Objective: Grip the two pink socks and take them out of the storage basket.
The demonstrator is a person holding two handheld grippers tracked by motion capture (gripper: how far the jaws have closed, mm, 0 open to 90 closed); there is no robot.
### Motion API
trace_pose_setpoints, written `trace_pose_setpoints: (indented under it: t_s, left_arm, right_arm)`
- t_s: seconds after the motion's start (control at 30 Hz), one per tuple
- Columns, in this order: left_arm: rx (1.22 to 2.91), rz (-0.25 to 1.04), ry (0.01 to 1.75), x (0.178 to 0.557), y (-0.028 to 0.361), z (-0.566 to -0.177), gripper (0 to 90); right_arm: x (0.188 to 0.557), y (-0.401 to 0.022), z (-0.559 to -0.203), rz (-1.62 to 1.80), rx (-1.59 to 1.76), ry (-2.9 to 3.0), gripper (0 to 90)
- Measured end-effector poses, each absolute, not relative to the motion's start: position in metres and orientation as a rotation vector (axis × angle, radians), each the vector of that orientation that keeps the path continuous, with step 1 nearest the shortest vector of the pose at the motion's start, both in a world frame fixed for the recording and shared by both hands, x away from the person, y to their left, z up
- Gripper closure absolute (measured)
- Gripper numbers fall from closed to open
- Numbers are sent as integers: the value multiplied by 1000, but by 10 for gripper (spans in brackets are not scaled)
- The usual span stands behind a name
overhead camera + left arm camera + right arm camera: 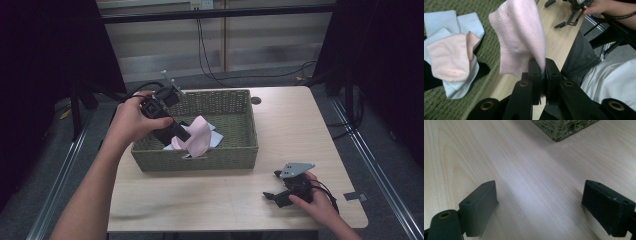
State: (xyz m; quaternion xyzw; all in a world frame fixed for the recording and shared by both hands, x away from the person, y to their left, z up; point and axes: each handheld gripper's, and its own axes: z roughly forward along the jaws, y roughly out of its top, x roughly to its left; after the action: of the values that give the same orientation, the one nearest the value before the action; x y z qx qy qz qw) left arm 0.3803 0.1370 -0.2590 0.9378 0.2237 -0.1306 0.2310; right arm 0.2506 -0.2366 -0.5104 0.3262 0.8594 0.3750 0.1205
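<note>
A pink sock (pixel 520 37) hangs pinched over the near edge of the woven basket (pixel 225 155).

The sock looks light, soft and limp, draping from the grip; a hem or edge seems the easiest place to pinch, and it should slip little. The left gripper (pixel 543 75) has its jaws clamped together on the sock's lower edge, holding it above more pale blue and pink socks (pixel 451 55) in the basket. The right gripper (pixel 275 192) rests on the table (pixel 200 200), jaws spread wide, holding nothing.
</note>
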Motion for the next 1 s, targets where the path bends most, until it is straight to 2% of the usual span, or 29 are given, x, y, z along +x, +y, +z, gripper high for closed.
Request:
trace_pose_setpoints:
  t_s: [1.0]
  left_arm:
    - [2601, -407, 562, 366, 122, -298, 798]
  right_arm:
    - [251, -237, -510, 1094, 954, 2511, 121]
